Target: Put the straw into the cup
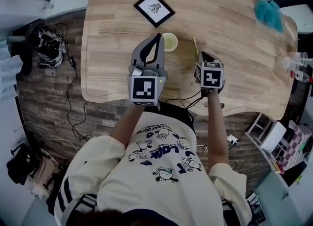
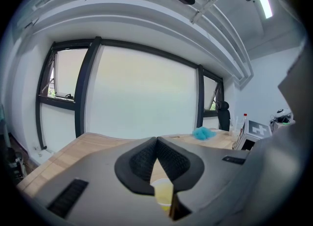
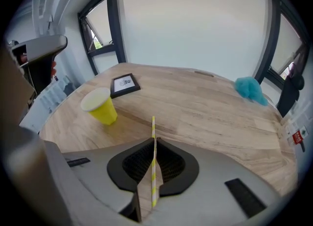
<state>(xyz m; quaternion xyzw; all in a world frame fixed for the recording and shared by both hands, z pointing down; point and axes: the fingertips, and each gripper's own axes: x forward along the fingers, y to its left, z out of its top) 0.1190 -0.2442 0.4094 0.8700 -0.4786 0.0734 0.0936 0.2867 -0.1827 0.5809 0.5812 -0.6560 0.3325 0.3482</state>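
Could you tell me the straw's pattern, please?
The thin paper straw has yellow-and-white stripes, clearest in the right gripper view.

Cream T-shirt [image 1: 146, 181] with blue cartoon print and dark-striped sleeves [image 1: 66, 198].

Counting it off: one wooden table [image 1: 117, 49]. On it sits one yellow cup [image 1: 169, 41], just the one. One striped straw [image 3: 153, 166], yellow and white. One black-framed card [image 1: 154, 9], and one teal fluffy clump [image 1: 268, 14] at the far corner. Grippers, that's two: the left gripper [image 2: 156, 138] and the right gripper [image 3: 154, 140]. One marker cube on each, so two cubes, left [image 1: 145, 89] and right [image 1: 211, 76]. One person holding them. At the table's right edge are some clear items [image 1: 293, 63], too small to count.
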